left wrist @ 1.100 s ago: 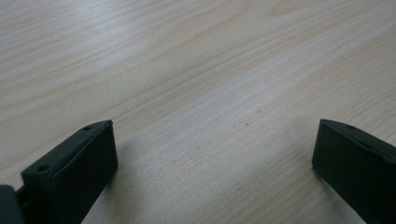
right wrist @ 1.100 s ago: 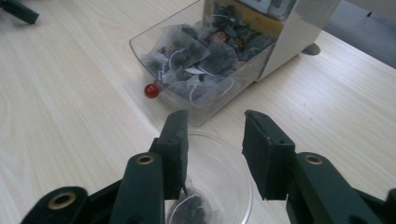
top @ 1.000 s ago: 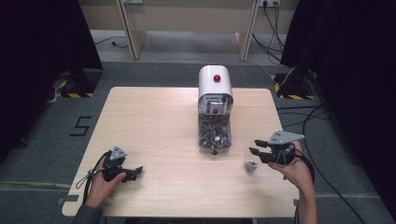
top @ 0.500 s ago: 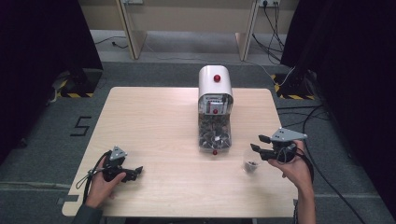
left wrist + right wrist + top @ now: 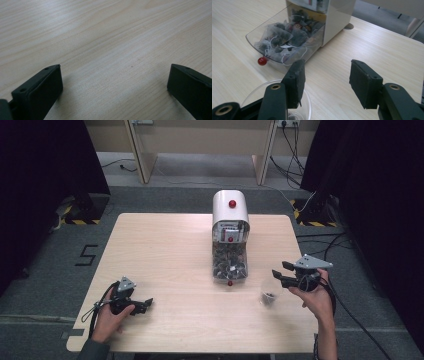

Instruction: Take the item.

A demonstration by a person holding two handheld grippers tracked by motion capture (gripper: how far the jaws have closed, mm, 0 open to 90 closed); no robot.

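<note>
Dispenser: the white tea-bag dispenser (image 5: 230, 215) is standing at the far middle of the bench (image 5: 165, 250), its clear drawer (image 5: 284, 40) pulled open toward the near side, probably so the tea bags (image 5: 279, 37) can be reached.
Cup: the clear plastic cup (image 5: 269, 293) is sitting just right of the drawer's near end, something dark lying in its bottom, apparently a dropped tea bag.
Right tool: the right tool (image 5: 290, 274) is hovering just beside the cup, jaws spread and empty; compared with a second ago it is sitting higher and farther right, clear of the cup.
Left tool: the left tool (image 5: 145, 303) is resting at the near left corner, jaws spread over bare wood, apparently idle; it is unchanged.
</note>
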